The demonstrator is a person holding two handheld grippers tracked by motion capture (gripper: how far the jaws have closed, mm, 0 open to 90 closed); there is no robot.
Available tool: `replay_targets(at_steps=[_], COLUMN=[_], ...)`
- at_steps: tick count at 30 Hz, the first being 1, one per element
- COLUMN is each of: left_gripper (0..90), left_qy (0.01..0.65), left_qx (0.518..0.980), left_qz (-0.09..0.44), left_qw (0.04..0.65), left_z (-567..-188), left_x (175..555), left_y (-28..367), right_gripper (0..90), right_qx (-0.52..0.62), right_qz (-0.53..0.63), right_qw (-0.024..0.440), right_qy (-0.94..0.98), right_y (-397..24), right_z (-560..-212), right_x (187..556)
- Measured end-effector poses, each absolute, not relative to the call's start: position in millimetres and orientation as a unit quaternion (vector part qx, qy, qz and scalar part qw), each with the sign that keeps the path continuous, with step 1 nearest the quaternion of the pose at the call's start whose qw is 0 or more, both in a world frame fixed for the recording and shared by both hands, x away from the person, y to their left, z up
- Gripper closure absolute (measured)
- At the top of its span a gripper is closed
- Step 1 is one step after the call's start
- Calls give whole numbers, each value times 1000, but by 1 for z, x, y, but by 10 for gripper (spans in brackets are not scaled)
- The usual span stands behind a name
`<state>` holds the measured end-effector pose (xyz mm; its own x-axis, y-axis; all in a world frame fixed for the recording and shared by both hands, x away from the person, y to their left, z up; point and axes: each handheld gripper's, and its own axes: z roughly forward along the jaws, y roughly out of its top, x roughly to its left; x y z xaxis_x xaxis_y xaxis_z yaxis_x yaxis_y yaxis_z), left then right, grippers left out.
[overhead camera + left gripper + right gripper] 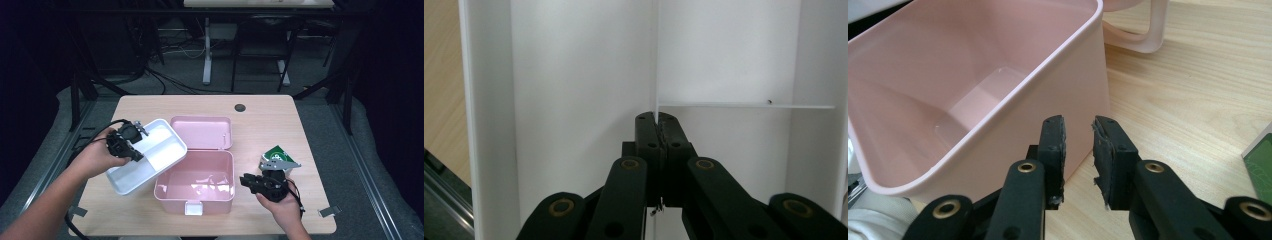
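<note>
White tray (150, 160) in left hand-held gripper (134, 141)

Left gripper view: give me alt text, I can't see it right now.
The left gripper is shut on the thin centre divider of a white tray. A cross divider branches off beside it, with wooden table at the far left.

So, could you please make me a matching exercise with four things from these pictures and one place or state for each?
Things:
1. white tray
2. pink box
3. green packet
4. left hand-held gripper

Places or states:
A. open and empty, lid back
B. on the table behind the right hand
C. shut on a thin divider wall
D. held tilted over the pink box's left edge

Pairs: 1-D, 2-A, 3-B, 4-C
</note>
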<state>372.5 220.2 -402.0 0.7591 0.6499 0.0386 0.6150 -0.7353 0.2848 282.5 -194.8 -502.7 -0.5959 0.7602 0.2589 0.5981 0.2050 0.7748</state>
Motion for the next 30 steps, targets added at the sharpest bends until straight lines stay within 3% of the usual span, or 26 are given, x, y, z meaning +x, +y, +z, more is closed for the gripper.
replay_targets(at_steps=[12,30], left_gripper=[895,895], left_qy=[450,476], left_qx=[881,874], left_qz=[60,41], left_qw=[133,91], left_z=[-419,-489], left_x=[379,384], left_y=[271,279], right_gripper=[737,730], right_qx=[443,445], right_qz=[449,446], right_qw=[91,89], right_qy=[770,772], right_y=[-196,-196], right_z=[-504,-506], right_x=[283,284])
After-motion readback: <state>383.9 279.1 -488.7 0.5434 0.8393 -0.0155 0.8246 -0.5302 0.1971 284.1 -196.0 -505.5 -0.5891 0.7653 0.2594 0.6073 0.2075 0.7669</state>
